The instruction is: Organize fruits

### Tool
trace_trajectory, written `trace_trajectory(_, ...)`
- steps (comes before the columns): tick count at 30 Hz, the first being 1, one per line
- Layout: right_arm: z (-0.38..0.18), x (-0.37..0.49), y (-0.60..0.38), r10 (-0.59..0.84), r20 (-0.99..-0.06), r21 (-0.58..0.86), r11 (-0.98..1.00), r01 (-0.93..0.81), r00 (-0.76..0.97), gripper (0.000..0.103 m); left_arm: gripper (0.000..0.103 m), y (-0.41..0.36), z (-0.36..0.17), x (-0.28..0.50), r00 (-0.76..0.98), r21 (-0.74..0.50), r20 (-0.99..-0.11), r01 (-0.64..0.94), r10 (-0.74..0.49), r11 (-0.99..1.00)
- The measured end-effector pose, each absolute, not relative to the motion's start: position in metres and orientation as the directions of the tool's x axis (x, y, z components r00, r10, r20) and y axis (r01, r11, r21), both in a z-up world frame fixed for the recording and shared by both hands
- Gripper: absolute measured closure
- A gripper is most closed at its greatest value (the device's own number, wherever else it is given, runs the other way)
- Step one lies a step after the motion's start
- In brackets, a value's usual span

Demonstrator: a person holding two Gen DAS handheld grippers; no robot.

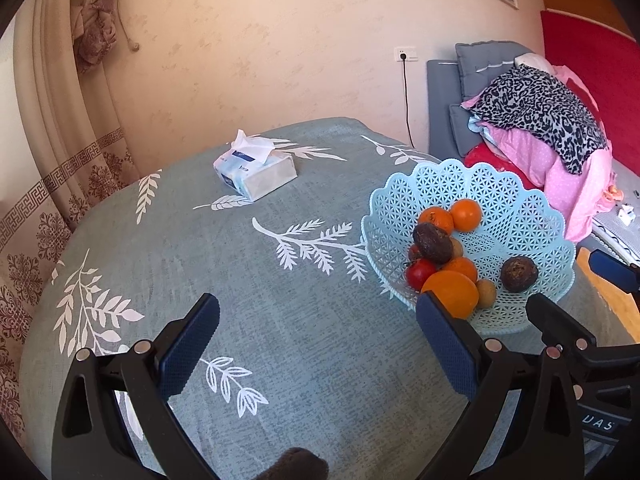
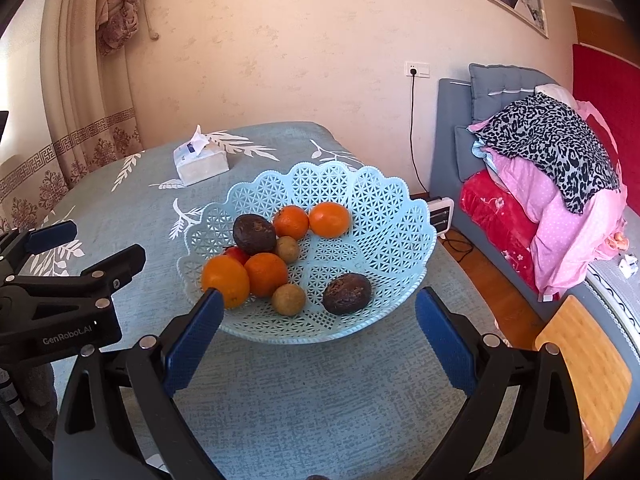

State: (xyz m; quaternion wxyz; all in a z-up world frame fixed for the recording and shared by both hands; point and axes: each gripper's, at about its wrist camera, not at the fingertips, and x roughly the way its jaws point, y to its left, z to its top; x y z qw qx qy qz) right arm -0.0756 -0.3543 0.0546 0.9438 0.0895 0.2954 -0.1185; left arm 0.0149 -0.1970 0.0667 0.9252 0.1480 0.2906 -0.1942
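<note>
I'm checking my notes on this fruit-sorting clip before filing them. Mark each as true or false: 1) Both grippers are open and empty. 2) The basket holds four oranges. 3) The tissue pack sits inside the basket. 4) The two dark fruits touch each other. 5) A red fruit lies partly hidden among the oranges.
1) True: left gripper and right gripper hold nothing.
2) True: four oranges in the basket.
3) False: the tissue pack lies on the tablecloth, apart.
4) False: the dark fruits lie apart.
5) True: red fruit.

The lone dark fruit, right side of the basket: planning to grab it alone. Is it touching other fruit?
Apart. The right wrist view shows bare basket lattice between the dark fruit and the nearest small tan fruit.
</note>
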Motion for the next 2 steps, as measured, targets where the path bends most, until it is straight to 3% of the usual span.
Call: trace_trajectory(2, 0.0563, -0.0756, -0.3475, -0.156, -0.578, 0.103, 0.960, 0.261, 0.801, 0.005, 0.005, -0.1892, 0.0653, 0.0146, 0.757, 0.161, -0.598, 0.434, -0.262, 0.886)
